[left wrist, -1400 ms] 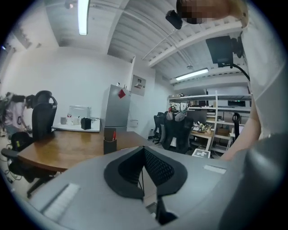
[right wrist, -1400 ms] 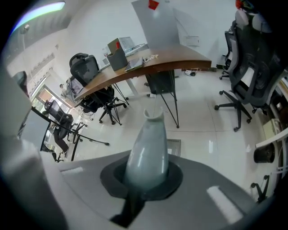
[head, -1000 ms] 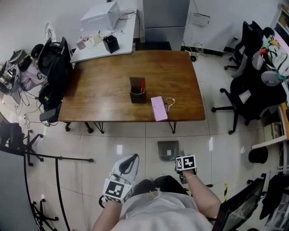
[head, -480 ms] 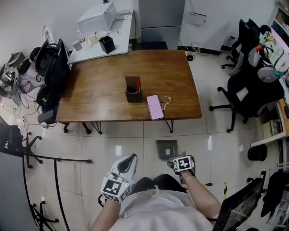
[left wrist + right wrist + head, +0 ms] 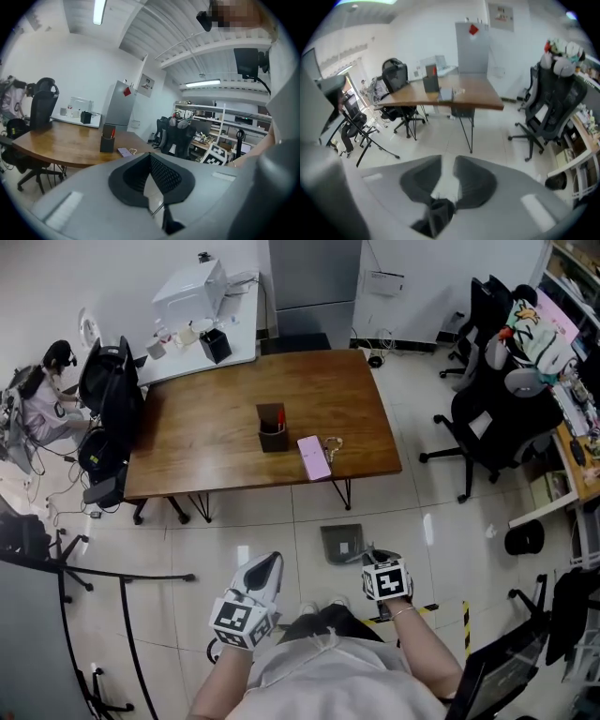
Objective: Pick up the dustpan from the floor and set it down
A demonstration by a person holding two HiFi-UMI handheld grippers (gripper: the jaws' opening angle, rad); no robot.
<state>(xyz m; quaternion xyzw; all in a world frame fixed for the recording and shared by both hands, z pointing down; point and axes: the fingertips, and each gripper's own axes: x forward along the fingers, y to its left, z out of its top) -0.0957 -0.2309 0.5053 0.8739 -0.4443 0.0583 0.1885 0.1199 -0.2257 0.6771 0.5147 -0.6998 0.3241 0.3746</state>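
The right gripper (image 5: pixel 449 160) has its jaws a narrow gap apart, having just been closing. Nothing stands between them; only pale floor tile shows through the slit. In the head view it hangs low at the person's right, pointing steeply down, clear of the floor.

The left gripper (image 5: pixel 150 155) has its two dark pads brought together at the tips, with nothing caught between them. It points almost level across the room toward the table.

The dustpan (image 5: pixel 341 544) lies flat on the tiled floor (image 5: pixel 234 521), a grey squarish pan. In the head view it is just ahead of the right gripper and a little to its left, apart from the jaws. It sits in front of the table's near edge, close to one of the thin black table legs (image 5: pixel 348 493).

Beyond it stands the wooden table (image 5: pixel 206 418). A dark pen holder (image 5: pixel 272 430) with something red in it stands upright near the middle. A pink flat rectangular item (image 5: pixel 313 457) lies near the front edge, with a small metal ring (image 5: pixel 332 443) just beside it.

Black office chairs (image 5: pixel 487 418) stand well to the right. A white desk (image 5: pixel 239 334) with a white printer (image 5: pixel 190 289) stands behind the table's far left corner. A strip of yellow-and-black tape (image 5: pixel 466 638) marks the floor by the person's right arm.
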